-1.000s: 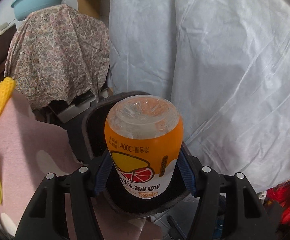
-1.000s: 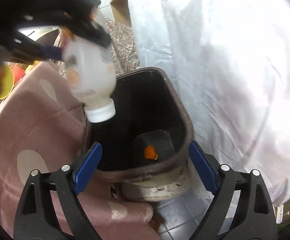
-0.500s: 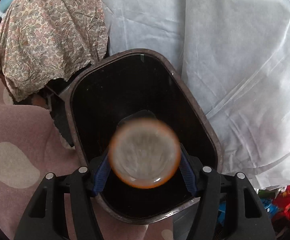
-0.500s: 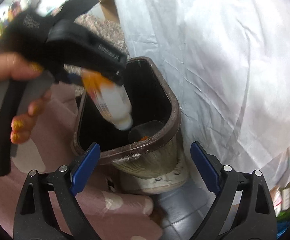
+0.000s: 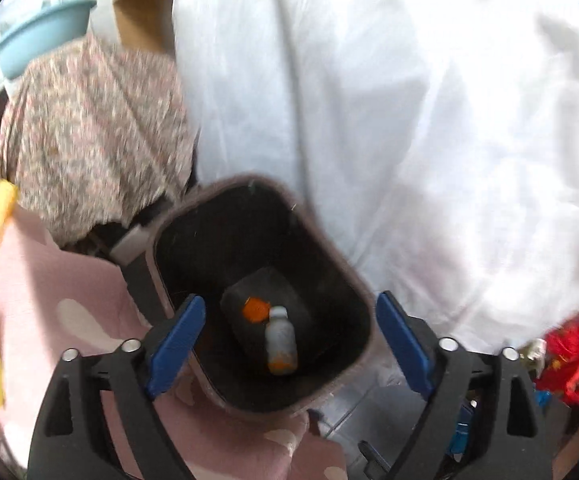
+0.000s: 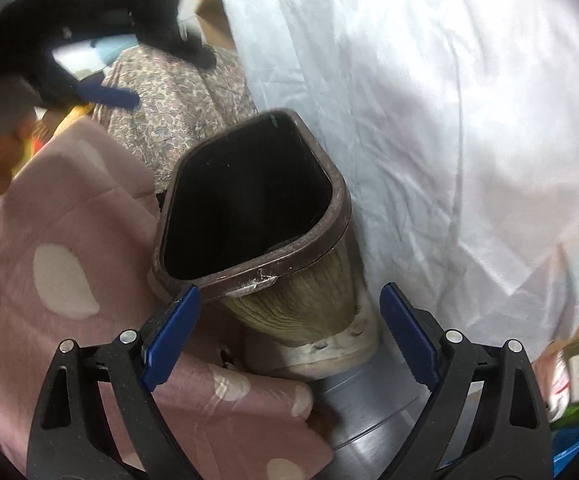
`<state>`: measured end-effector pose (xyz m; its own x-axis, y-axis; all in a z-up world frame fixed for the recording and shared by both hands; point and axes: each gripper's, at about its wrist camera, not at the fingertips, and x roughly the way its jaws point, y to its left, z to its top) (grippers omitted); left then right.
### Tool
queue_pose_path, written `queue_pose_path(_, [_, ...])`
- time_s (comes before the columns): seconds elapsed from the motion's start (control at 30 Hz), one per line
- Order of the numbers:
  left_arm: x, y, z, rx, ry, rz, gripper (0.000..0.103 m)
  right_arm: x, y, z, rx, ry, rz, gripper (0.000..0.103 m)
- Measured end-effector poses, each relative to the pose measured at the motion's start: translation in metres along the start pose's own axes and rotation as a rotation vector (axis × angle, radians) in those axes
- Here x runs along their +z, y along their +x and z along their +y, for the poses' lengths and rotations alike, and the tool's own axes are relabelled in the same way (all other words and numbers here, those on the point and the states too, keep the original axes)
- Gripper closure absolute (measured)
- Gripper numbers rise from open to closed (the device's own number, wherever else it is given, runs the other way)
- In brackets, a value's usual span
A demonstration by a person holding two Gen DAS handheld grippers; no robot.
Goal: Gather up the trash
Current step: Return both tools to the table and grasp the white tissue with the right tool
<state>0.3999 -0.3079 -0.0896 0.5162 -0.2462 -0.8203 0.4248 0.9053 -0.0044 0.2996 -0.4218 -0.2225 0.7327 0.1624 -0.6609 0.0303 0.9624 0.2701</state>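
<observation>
The orange-and-white drink bottle (image 5: 280,345) lies at the bottom of the brown trash bin (image 5: 331,248), beside an orange scrap (image 5: 255,309). My left gripper (image 5: 289,340) is open and empty above the bin's mouth. In the right wrist view the bin (image 6: 335,204) stands tilted ahead, its inside dark. My right gripper (image 6: 289,344) is open and empty in front of the bin's near rim. The left gripper (image 6: 101,92) shows blurred at the upper left of that view, held in a hand.
A pink spotted cloth (image 5: 49,280) covers the surface left of the bin. A floral cloth (image 5: 89,136) drapes something behind it. A white sheet (image 5: 409,120) hangs to the right. Grey floor tiles (image 6: 369,408) lie below. Red items (image 5: 577,360) sit at right.
My left gripper opened and let go of the bottle, which dropped into the bin. The left gripper then lifted back. My right gripper drew slightly back and lower.
</observation>
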Motion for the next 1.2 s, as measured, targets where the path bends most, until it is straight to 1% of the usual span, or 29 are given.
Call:
queue_pose_path(0.03, [-0.005,-0.016,-0.001,-0.010,0.010,-0.036,0.008,-0.003,-0.005,0.004,-0.014,-0.025,-0.024,0.013])
queue_pose_path(0.07, [-0.011,-0.033,-0.001,-0.021,0.020,-0.071,0.005,-0.005,-0.014,0.010,-0.028,-0.057,-0.061,0.012])
queue_pose_path(0.1, [-0.017,-0.049,-0.002,-0.033,0.031,-0.106,0.005,-0.008,-0.022,0.016,-0.031,-0.089,-0.093,0.012])
queue_pose_path(0.17, [-0.029,-0.075,-0.001,-0.047,0.046,-0.151,0.005,-0.011,-0.035,0.028,-0.029,-0.147,-0.133,0.008])
queue_pose_path(0.3, [-0.057,-0.127,0.014,-0.080,0.038,-0.219,0.005,-0.012,-0.059,0.049,-0.033,-0.216,-0.170,0.008])
queue_pose_path(0.33, [-0.063,-0.136,0.021,-0.086,0.028,-0.232,0.005,-0.011,-0.067,0.054,-0.022,-0.216,-0.181,0.008])
queue_pose_path(0.43, [-0.084,-0.167,0.045,-0.086,-0.010,-0.282,0.005,-0.004,-0.084,0.063,0.028,-0.184,-0.165,0.008])
queue_pose_path(0.5, [-0.100,-0.184,0.057,-0.046,-0.015,-0.300,0.005,0.000,-0.096,0.070,0.061,-0.160,-0.173,0.008])
queue_pose_path(0.57, [-0.118,-0.200,0.070,0.011,-0.025,-0.313,0.005,0.004,-0.108,0.080,0.095,-0.155,-0.157,0.008])
queue_pose_path(0.6, [-0.128,-0.209,0.079,0.027,-0.038,-0.325,0.005,0.006,-0.114,0.085,0.118,-0.157,-0.154,0.008])
queue_pose_path(0.63, [-0.135,-0.217,0.090,0.030,-0.053,-0.338,0.005,0.007,-0.122,0.092,0.155,-0.161,-0.164,0.008])
queue_pose_path(0.67, [-0.145,-0.226,0.099,0.036,-0.070,-0.353,0.005,0.007,-0.128,0.097,0.174,-0.164,-0.175,0.008])
queue_pose_path(0.73, [-0.163,-0.241,0.118,0.078,-0.109,-0.376,0.005,0.008,-0.137,0.110,0.211,-0.181,-0.189,0.008])
queue_pose_path(0.8, [-0.182,-0.253,0.134,0.142,-0.148,-0.379,0.005,0.008,-0.149,0.129,0.225,-0.217,-0.197,0.008])
queue_pose_path(0.9, [-0.204,-0.262,0.152,0.205,-0.199,-0.359,0.005,0.004,-0.157,0.157,0.248,-0.277,-0.192,0.008])
queue_pose_path(1.0, [-0.227,-0.266,0.164,0.227,-0.220,-0.345,0.005,0.003,-0.155,0.186,0.307,-0.334,-0.162,0.008])
queue_pose_path(1.1, [-0.245,-0.269,0.174,0.251,-0.240,-0.339,0.005,0.002,-0.149,0.211,0.297,-0.405,-0.135,0.008])
queue_pose_path(1.2, [-0.258,-0.274,0.184,0.258,-0.268,-0.341,0.005,0.005,-0.135,0.231,0.305,-0.452,-0.077,0.008])
